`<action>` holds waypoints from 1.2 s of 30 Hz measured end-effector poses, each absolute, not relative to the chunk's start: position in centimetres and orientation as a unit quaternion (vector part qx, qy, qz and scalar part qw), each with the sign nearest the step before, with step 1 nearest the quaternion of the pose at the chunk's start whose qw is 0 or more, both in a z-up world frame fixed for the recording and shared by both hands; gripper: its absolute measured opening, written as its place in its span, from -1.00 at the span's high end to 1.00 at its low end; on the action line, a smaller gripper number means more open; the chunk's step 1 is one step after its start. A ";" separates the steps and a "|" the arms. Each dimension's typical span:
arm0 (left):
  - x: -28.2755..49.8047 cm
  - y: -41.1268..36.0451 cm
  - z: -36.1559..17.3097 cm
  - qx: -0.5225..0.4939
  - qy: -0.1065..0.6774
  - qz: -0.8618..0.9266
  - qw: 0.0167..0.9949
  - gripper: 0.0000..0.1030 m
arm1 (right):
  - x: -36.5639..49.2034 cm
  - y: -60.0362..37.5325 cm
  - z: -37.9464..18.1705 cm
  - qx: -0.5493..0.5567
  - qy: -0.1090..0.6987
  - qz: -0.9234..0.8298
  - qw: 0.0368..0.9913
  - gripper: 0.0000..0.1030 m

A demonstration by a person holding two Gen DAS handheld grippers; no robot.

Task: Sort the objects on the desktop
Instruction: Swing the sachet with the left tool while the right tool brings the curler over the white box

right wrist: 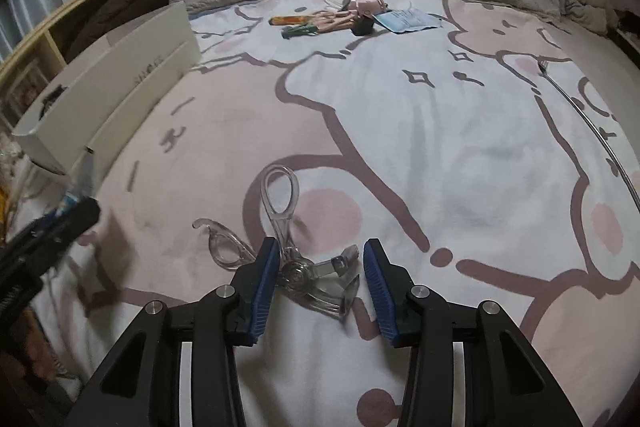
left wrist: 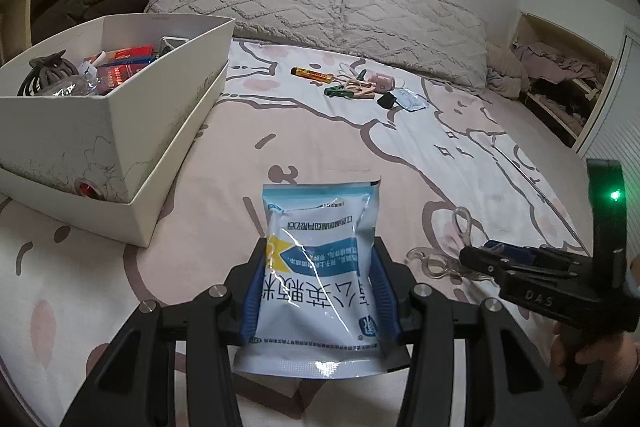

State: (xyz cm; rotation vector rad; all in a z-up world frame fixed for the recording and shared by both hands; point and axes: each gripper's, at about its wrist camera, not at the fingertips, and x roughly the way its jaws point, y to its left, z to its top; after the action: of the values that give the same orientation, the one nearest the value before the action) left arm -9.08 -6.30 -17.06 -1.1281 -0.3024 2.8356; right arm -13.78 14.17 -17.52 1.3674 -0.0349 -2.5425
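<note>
While several items already fill the white cardboard box [left wrist: 120,99] at ten o'clock of the left view, sorting looks roughly half done. Inside: red packets, a dark claw clip, assorted small bits. Left gripper [left wrist: 318,269] clamped narrow on a white-and-blue foil sachet with printed text [left wrist: 316,267], both blue pads pressing its sides, sachet clear of the pink-and-white cartoon bedsheet [left wrist: 460,131]. Likely next for the box, not yet dropped in.

Right gripper [right wrist: 322,263] pointed down at a clear plastic scissor-like tool with loop handles [right wrist: 296,259], jaws at middling width and straddling its pivot. Left pad touching or just beside the pivot, right pad apart from the plastic, so no firm grip yet; tool flat on the sheet.

Still left, at twelve o'clock near the grey textured pillows [left wrist: 320,3]: a yellow-orange tube [left wrist: 312,73], a green clip [left wrist: 334,91], a pinkish cluster [left wrist: 368,85], a black block [left wrist: 387,101], a second blue sachet [left wrist: 410,99]. Also a thin metal rod with a forked tip [right wrist: 588,115] at two o'clock of the right view.
</note>
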 end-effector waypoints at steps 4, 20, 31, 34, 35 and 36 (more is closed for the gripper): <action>-8.9 -6.5 -17.2 -0.370 -0.096 0.923 0.037 0.08 | -13.7 13.9 -17.7 0.465 0.008 -0.881 0.089 -0.26; -8.3 -8.0 -15.7 -0.351 -0.103 0.930 0.036 0.08 | -12.8 13.5 -16.9 0.470 -0.071 -0.864 0.169 0.20; -8.2 -10.5 -12.9 -0.320 -0.111 0.940 0.028 0.08 | -14.0 10.8 -12.8 0.436 -0.087 -0.870 0.212 0.20; -8.5 -11.4 -11.6 -0.308 -0.114 0.944 0.020 0.08 | -14.7 10.0 -11.6 0.427 -0.092 -0.871 0.224 0.20; -8.6 -11.7 -11.2 -0.305 -0.115 0.945 0.017 0.08 | -15.0 9.6 -11.2 0.425 -0.094 -0.871 0.228 0.20; -8.8 -12.1 -10.6 -0.301 -0.116 0.946 0.016 0.08 | -15.3 9.3 -10.8 0.422 -0.097 -0.871 0.232 0.20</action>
State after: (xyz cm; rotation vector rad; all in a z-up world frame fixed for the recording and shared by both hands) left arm -8.80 -12.08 -10.62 -0.9362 -0.3603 2.9441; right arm -15.28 9.28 -10.80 1.1608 -0.2656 -2.3928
